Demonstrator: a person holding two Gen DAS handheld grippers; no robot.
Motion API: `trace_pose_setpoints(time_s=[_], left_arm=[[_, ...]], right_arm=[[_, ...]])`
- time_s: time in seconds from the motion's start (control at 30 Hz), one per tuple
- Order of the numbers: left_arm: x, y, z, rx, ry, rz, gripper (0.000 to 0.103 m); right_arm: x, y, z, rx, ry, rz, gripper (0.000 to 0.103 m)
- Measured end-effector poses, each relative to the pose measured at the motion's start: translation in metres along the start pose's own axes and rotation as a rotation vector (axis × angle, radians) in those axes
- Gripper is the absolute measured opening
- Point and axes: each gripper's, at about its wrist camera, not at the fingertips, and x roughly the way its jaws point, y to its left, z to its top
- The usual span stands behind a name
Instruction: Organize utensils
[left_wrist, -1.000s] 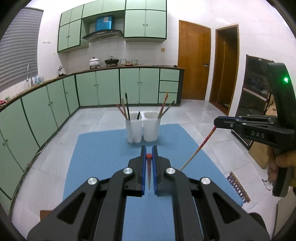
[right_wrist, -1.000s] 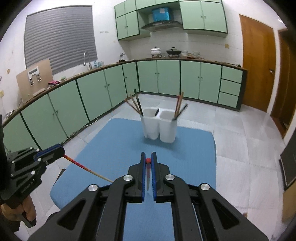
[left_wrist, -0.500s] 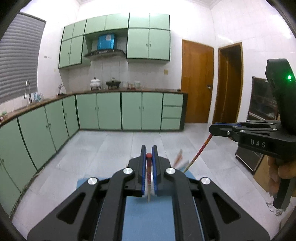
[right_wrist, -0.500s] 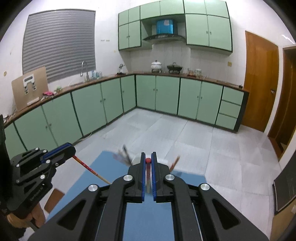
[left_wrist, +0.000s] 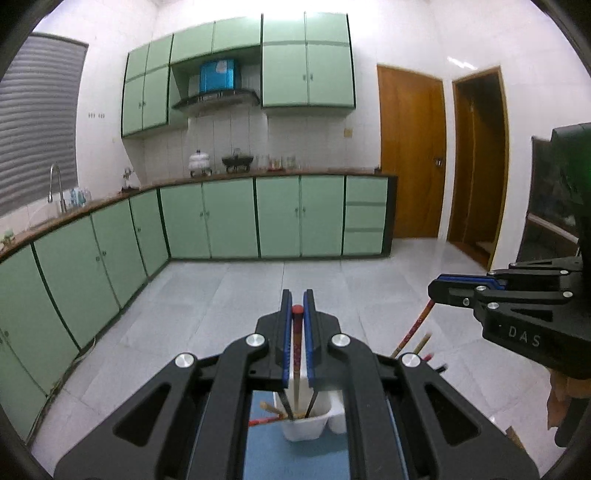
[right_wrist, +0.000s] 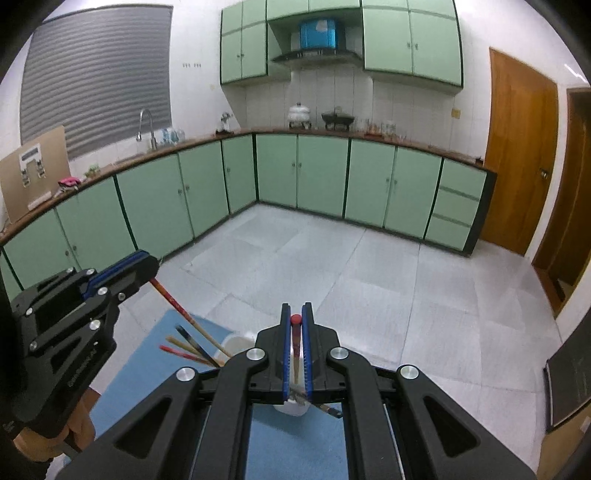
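While each clamps a red-tipped chopstick, the left gripper (left_wrist: 296, 308) and right gripper (right_wrist: 296, 318) have the white holder (left_wrist: 308, 424) at six o'clock.

Two tools (left_wrist: 296, 308) (right_wrist: 295, 319), one chopstick (left_wrist: 295, 354) (right_wrist: 295, 350) each; two white holders (left_wrist: 306, 424); one blue mat (right_wrist: 295, 443).

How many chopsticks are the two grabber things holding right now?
2. One red chopstick is pinched in the left gripper, and one red chopstick is pinched in the right gripper. Both point down toward the white holder, which already holds others.
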Motion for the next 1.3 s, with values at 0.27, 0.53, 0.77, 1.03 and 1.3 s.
trace_pose_setpoints(time_s=[0.27, 0.53, 0.77, 1.03, 1.3], left_arm=[[-0.019, 0.004, -0.003, 0.021, -0.019, 0.019, 0.036], [-0.083, 0.012, 0.011, -0.026, -0.038, 0.021, 0.055], [-0.171, 0.022, -0.034, -0.058, 0.013, 0.054, 0.074], [-0.287, 0.032, -0.097, -0.107, 0.04, 0.116, 0.092], [-0.383, 0.026, -0.15, -0.134, 0.101, 0.175, 0.098]], right_arm=[[-0.012, -0.005, -0.011, 0.019, -0.026, -0.005, 0.013], [-0.09, 0.004, -0.009, 0.056, -0.128, 0.026, 0.03], [-0.166, 0.022, -0.071, 0.111, -0.209, 0.013, 0.068], [-0.25, 0.064, -0.177, 0.162, -0.246, -0.048, 0.097], [-0.308, 0.113, -0.249, 0.18, -0.176, -0.104, 0.097]])
